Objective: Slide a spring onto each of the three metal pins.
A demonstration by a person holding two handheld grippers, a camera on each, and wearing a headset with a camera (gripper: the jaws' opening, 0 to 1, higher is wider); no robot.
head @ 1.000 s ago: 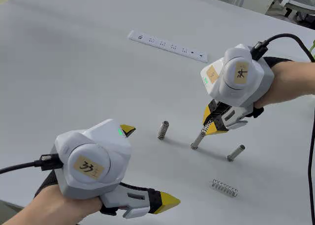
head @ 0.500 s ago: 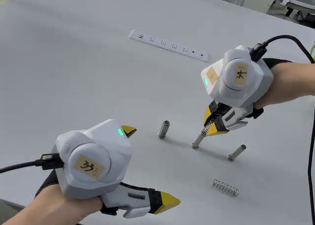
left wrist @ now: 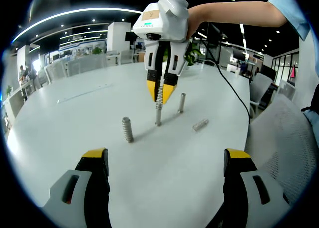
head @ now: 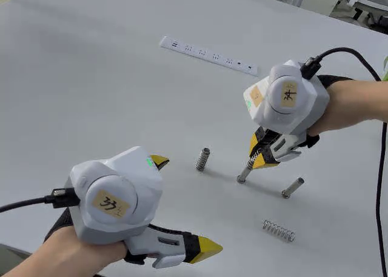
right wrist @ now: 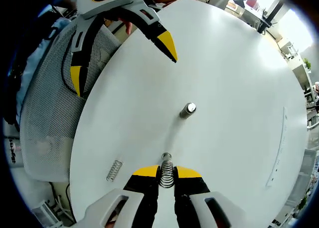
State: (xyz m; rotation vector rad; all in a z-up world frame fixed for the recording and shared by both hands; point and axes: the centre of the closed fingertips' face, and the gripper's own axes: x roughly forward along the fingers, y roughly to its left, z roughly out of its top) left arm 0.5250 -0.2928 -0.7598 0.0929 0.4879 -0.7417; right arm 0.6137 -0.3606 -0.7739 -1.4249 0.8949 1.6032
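Finds the right gripper [head: 259, 157] poised above the pale grey tabletop [head: 91, 77], with yellow-tipped jaws pinched tight on a small coiled steel spring [right wrist: 166, 174] and the grip taken at the coil's upper part. Places the lower end of that spring at the top of the middle upright metal pin [head: 244, 174], in line with it in the left gripper view; cannot tell how far, if at all, onto the tip. Notes a second upright metal pin already sleeved with a spring [head: 202, 159], to the left of the middle one in the head view and apart from it. Notes a third bare metal pin [head: 292, 187] on the opposite side, standing free of the others. Records one loose steel spring [head: 278, 230] lying flat on the tabletop, near the bare pin on the person's side, touching neither pin nor gripper. Finds the left gripper [left wrist: 165, 157] held low and nearer the person, well apart from all three pins, with jaws spread wide and nothing between them. Observes a long white power strip [head: 208, 56] lying flat on the far part of the tabletop, well beyond the pins. Sees a black cable [head: 338, 48] arching away from the housing of the right gripper.
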